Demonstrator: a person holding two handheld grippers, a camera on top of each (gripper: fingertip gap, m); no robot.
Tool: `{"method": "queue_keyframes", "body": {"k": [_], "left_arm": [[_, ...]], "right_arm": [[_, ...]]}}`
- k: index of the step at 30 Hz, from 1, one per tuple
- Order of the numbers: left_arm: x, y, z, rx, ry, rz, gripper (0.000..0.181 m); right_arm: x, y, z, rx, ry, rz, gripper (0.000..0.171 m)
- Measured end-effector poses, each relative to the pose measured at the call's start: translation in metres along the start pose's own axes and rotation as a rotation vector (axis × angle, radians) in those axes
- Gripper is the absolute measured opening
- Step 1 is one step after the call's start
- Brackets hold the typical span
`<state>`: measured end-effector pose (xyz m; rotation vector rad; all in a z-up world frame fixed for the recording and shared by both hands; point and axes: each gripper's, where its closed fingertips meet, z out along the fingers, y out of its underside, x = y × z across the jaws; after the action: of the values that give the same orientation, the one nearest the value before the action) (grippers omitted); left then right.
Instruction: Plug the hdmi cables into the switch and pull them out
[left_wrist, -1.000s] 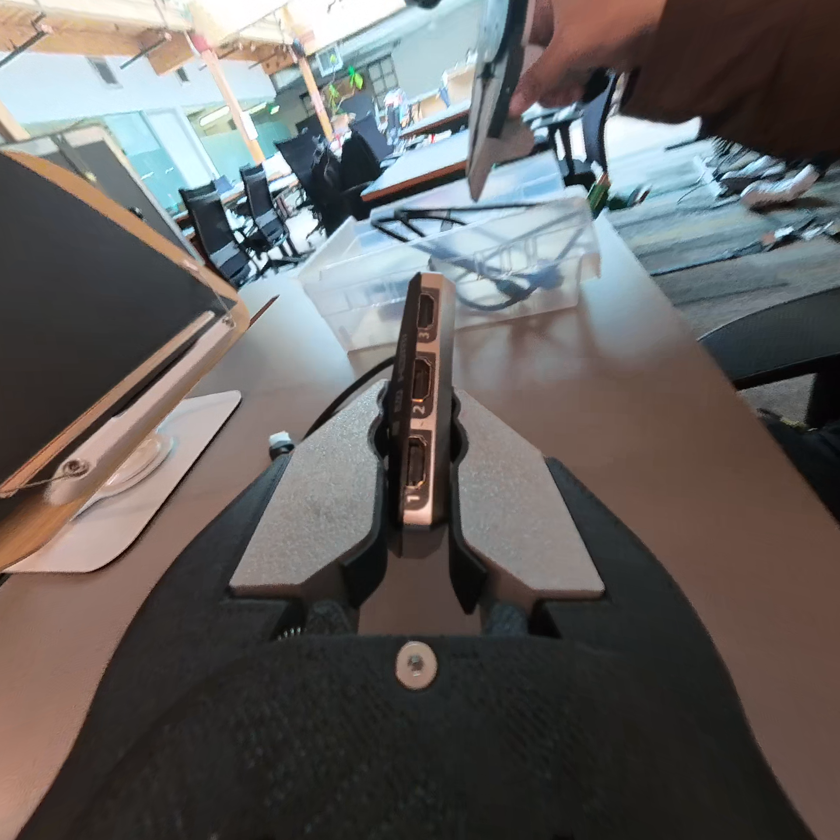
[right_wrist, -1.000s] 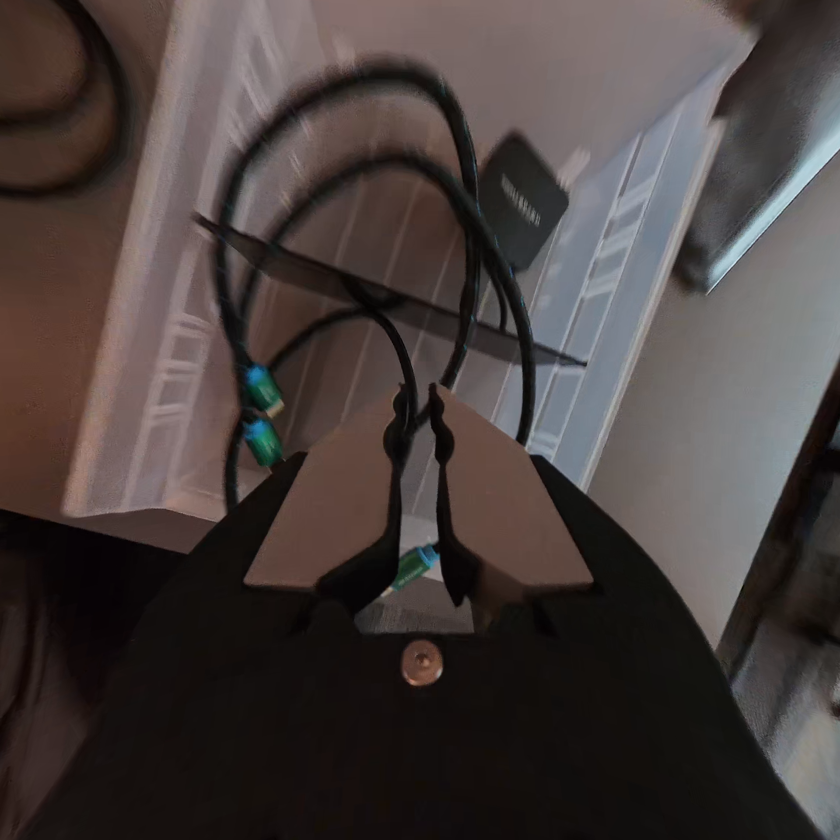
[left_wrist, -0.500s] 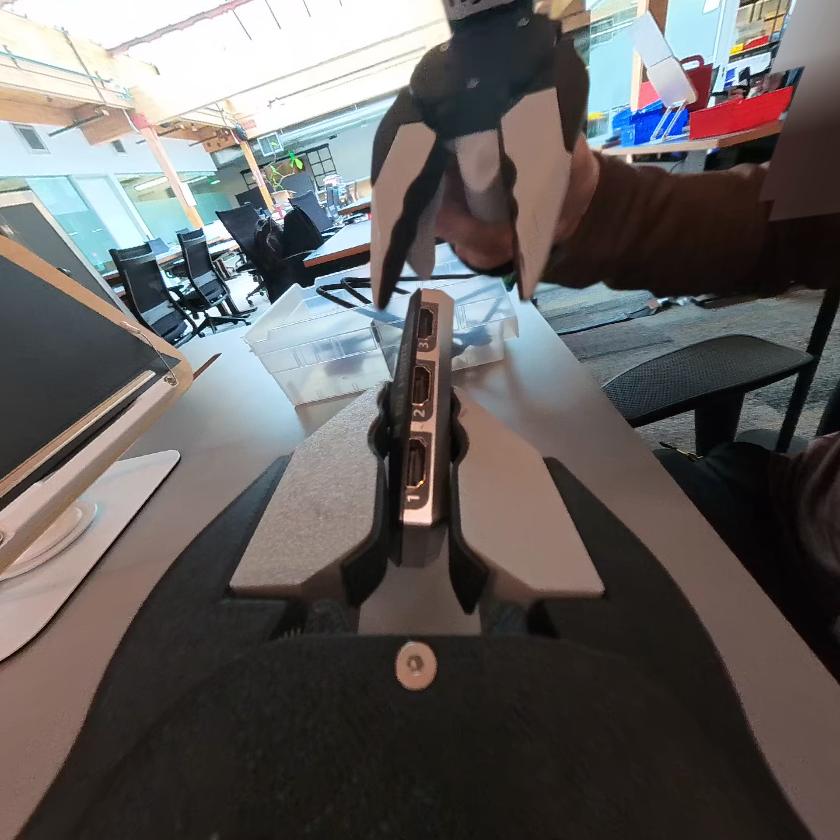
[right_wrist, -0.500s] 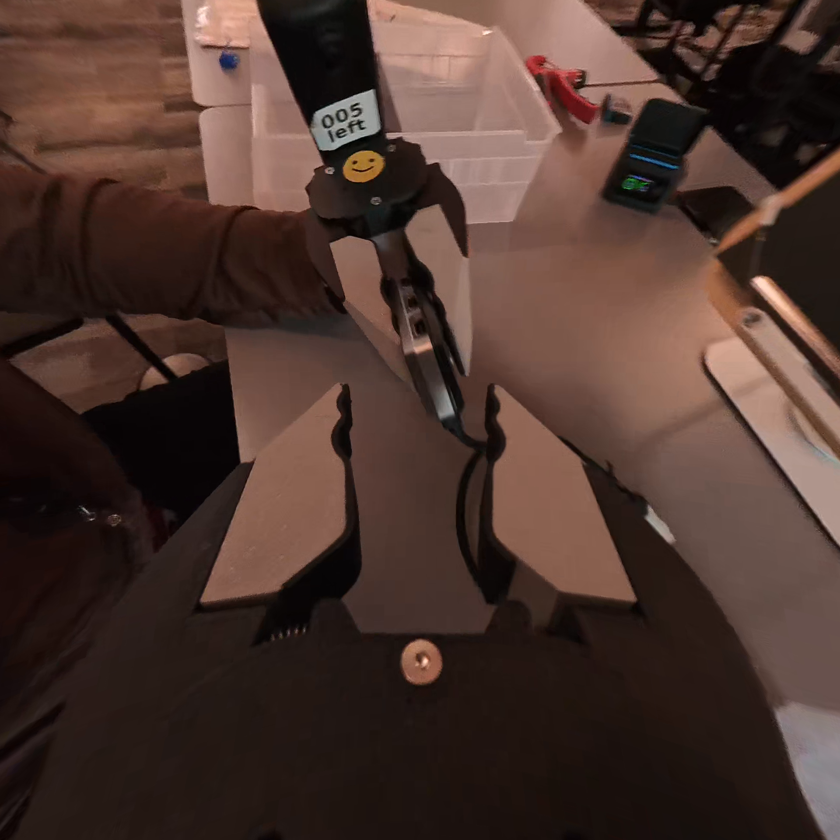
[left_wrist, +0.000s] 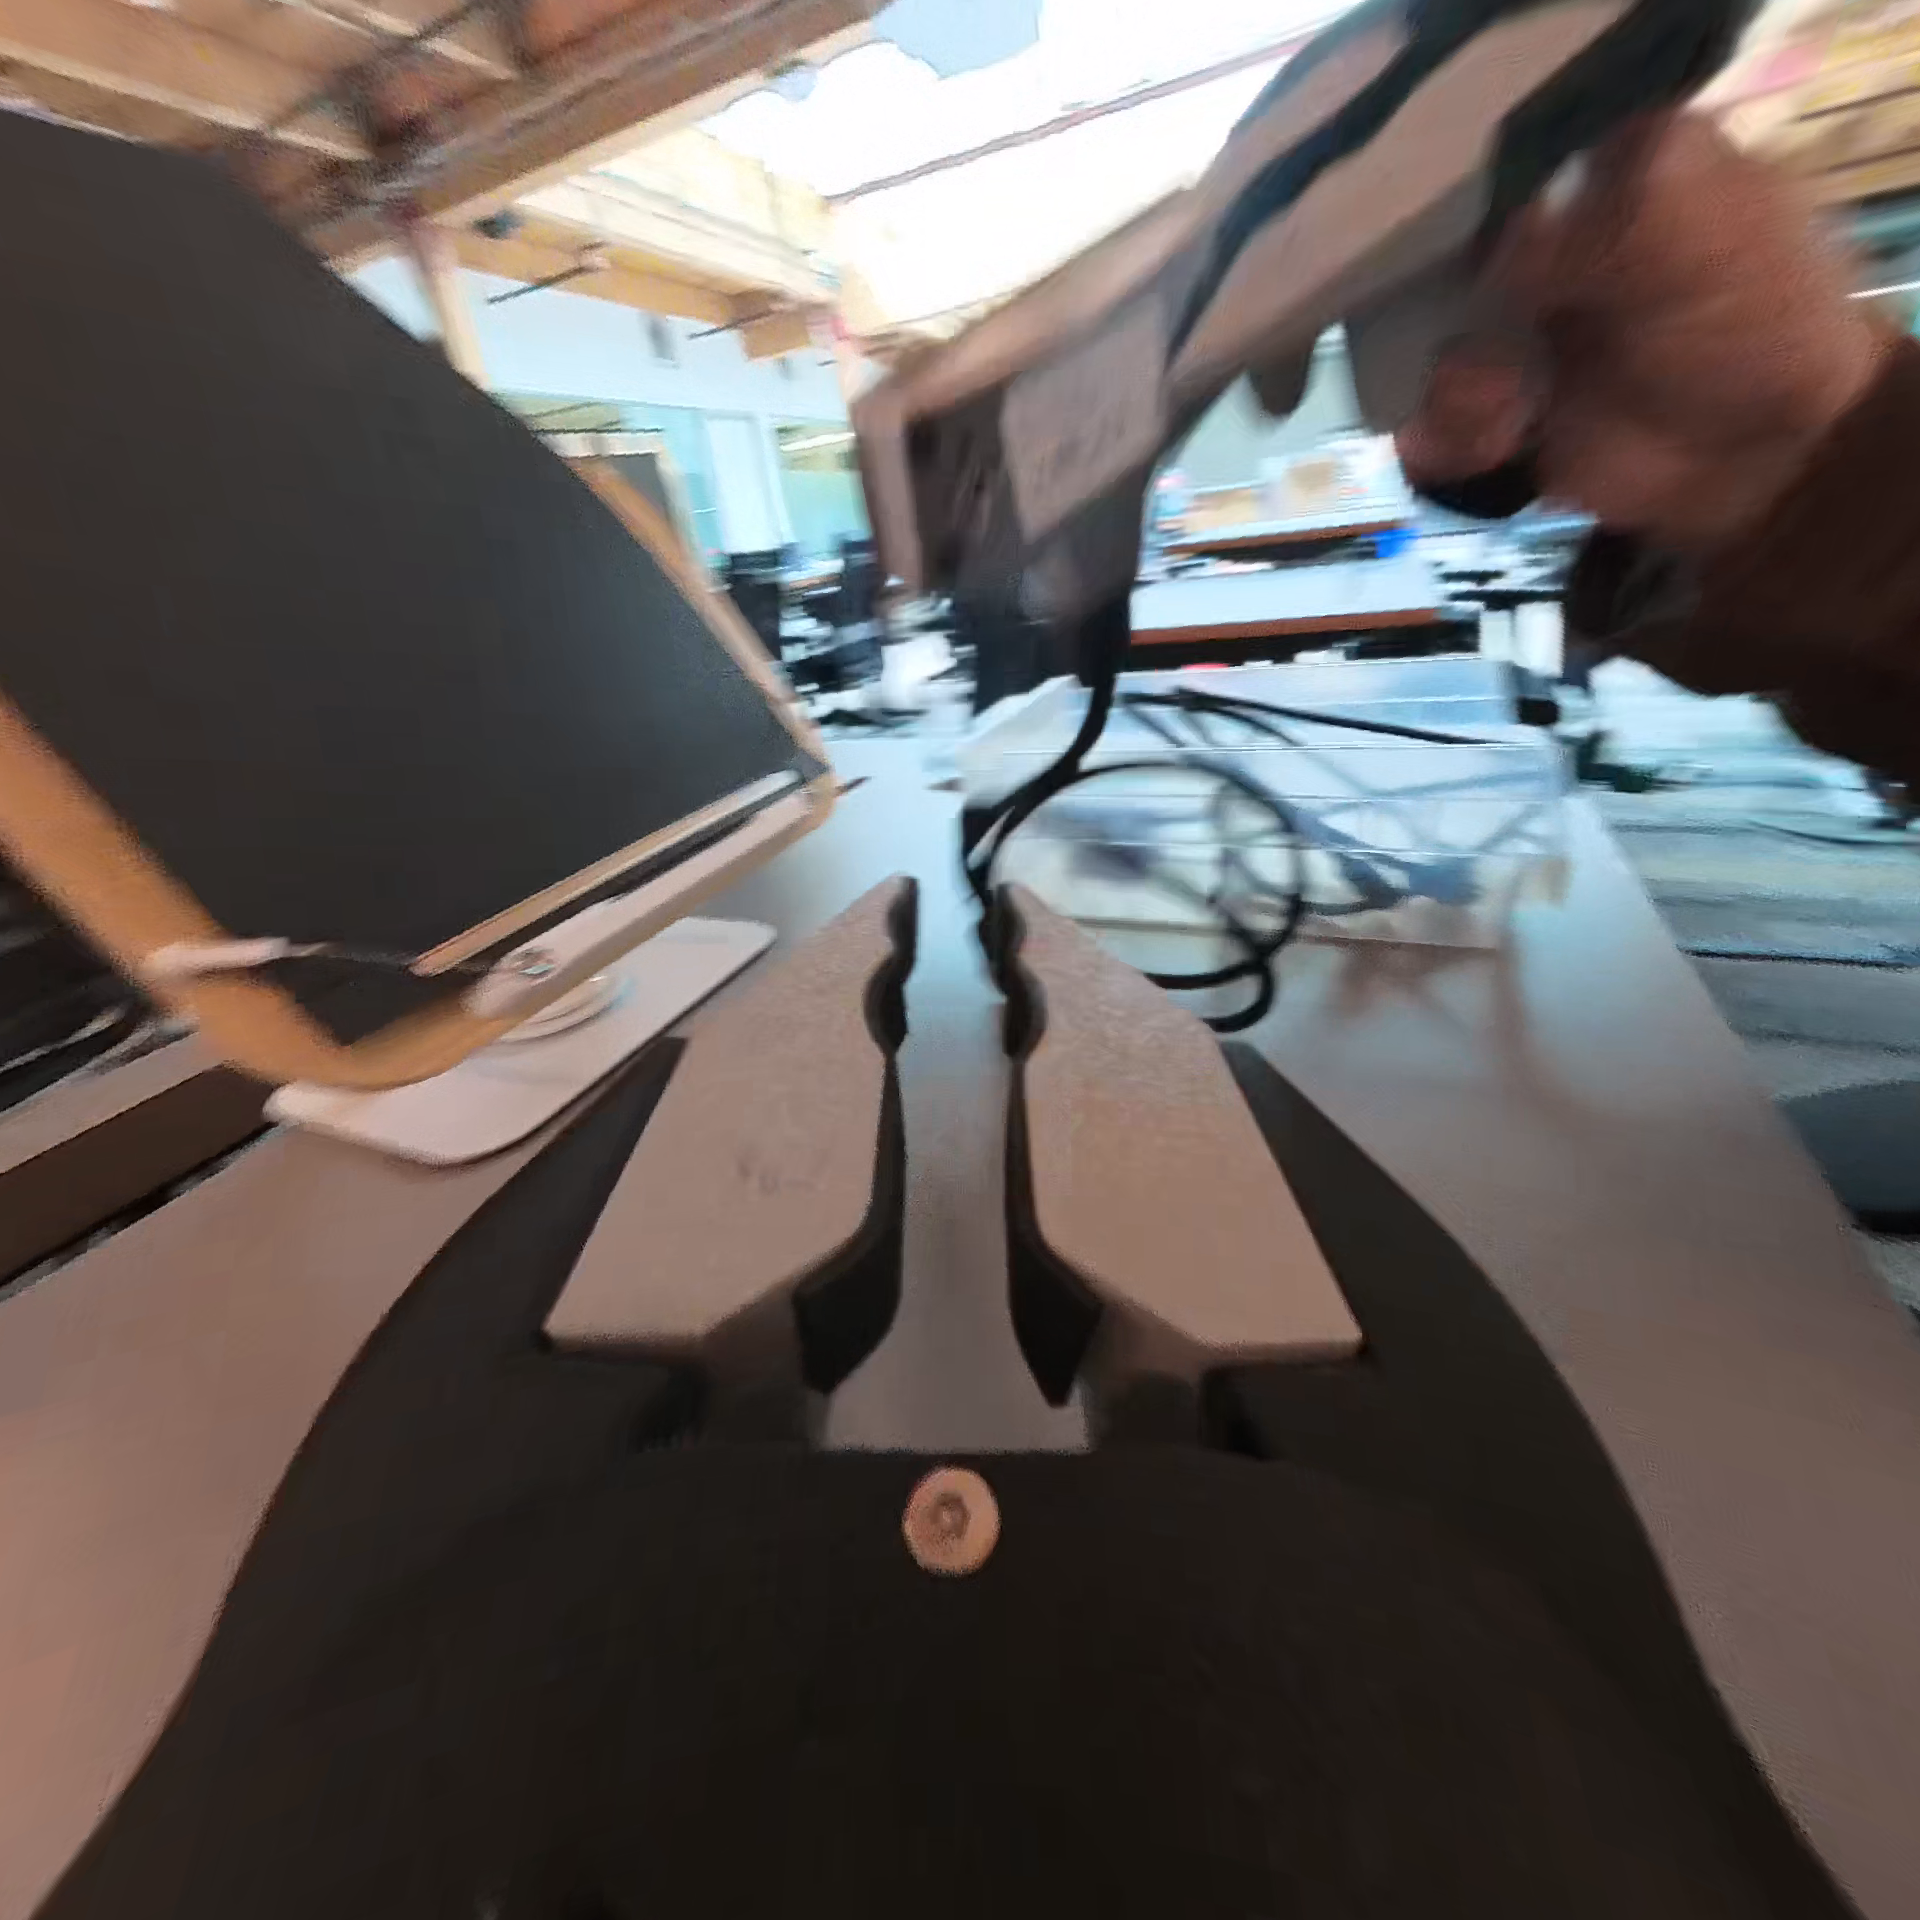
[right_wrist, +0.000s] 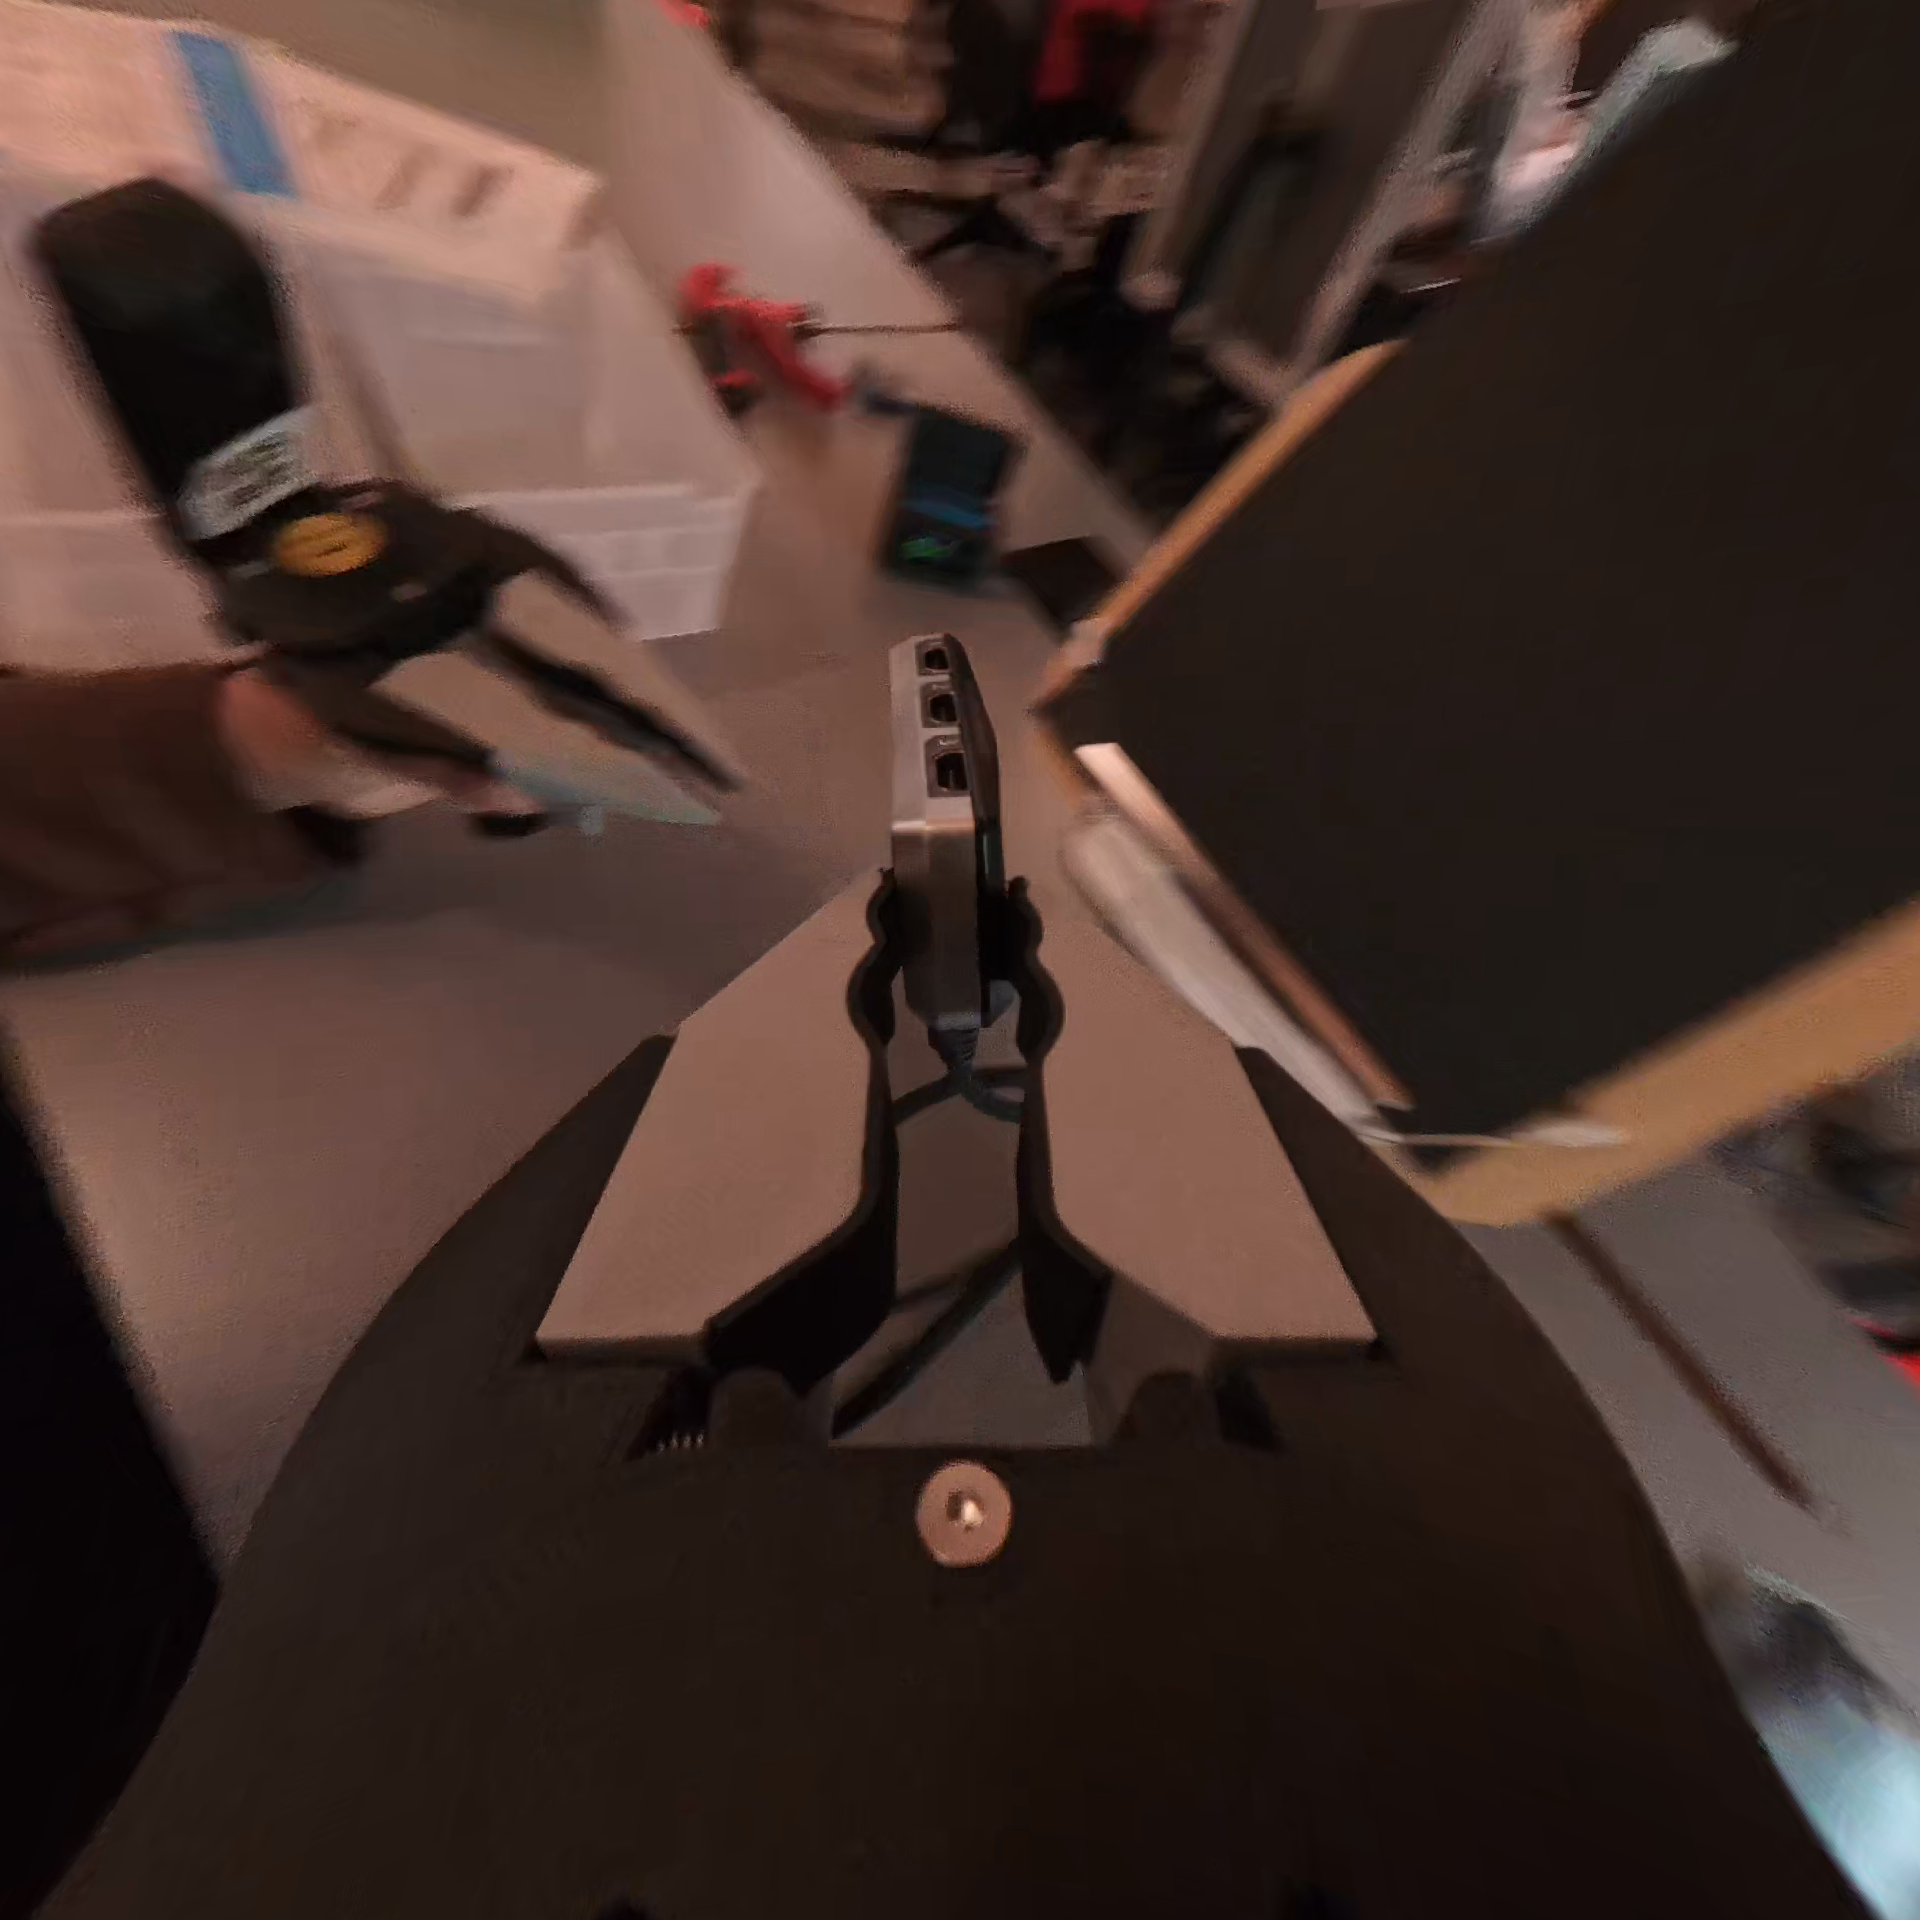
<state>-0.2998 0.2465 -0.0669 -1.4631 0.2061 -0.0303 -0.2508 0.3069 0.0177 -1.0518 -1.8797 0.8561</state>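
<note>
Currently:
Right gripper: clamped on switch, held on edge above table.
Left gripper: fingers slightly apart, empty.
Switch handling: likely rigid, light, smooth; grip flat faces, ports unobstructed.

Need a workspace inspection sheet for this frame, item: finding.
Surface: grey table.
Job's things: switch held on edge, its three visible ports empty.
Clutter: red tool, small black device, monitor.
Grippers: right gripper jaws shut on switch; left gripper jaws slightly apart, seemingly empty.
Cables: HDMI cables loose in clear bin; black lead hangs from switch.
Surroundings: blurred office desks, chairs.
</note>
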Motion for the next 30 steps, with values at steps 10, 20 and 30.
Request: {"method": "queue_keyframes", "body": {"k": [10,20,30], "left_arm": [[-0.031,0.032,0.0,-0.158,-0.188,0.04,0.0],[-0.03,0.048,0.005,-0.226,-0.17,0.016,0.0],[-0.036,0.052,0.003,-0.234,-0.175,-0.07,0.0]], "right_arm": [[0.17,-0.062,-0.119,0.113,0.423,0.07,0.016],[0.266,0.008,-0.137,0.002,0.657,0.226,0.016],[0.274,0.069,-0.1,-0.101,0.641,0.412,0.016]]}}
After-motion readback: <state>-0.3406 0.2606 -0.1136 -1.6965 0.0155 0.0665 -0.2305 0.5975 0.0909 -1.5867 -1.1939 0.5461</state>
